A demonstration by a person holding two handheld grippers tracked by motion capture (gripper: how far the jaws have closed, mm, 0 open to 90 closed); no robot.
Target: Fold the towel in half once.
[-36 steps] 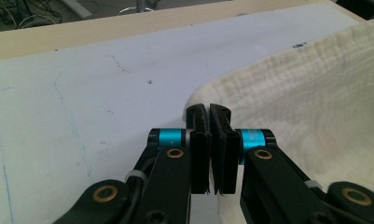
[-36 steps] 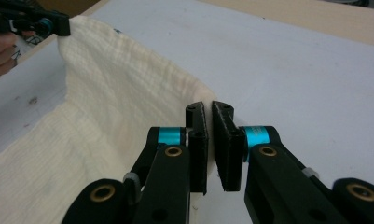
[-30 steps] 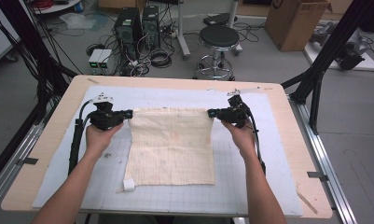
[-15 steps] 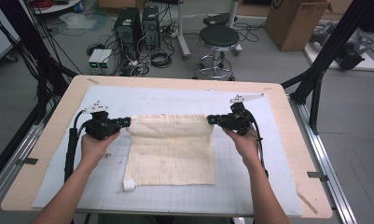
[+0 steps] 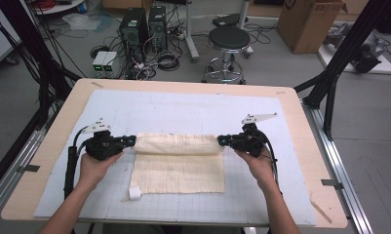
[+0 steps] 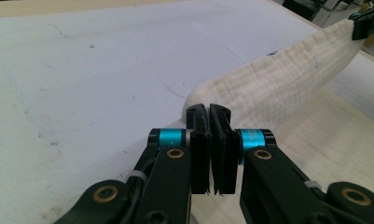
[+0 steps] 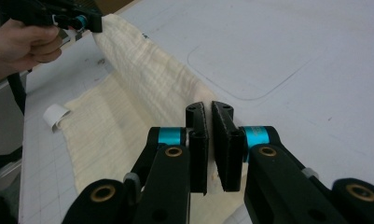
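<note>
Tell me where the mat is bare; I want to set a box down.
Bare: the mat beyond the cloth, and strips outside each gripper. Crowded: the middle, where left gripper and right gripper pinch the cloth's corners.

My left claw (image 5: 130,141) and right claw (image 5: 221,141) are built alike: matte black bodies, each topped with a grey three-cornered plate. Up close I see two flat black jaws with ribbed inner faces, a bright cyan collar behind each, and brass-coloured screws set into the black linkage arms. White ties wrap the linkages. A thick black cable trails back from each body. My forearms are bare, no sleeves or gloves.
</note>
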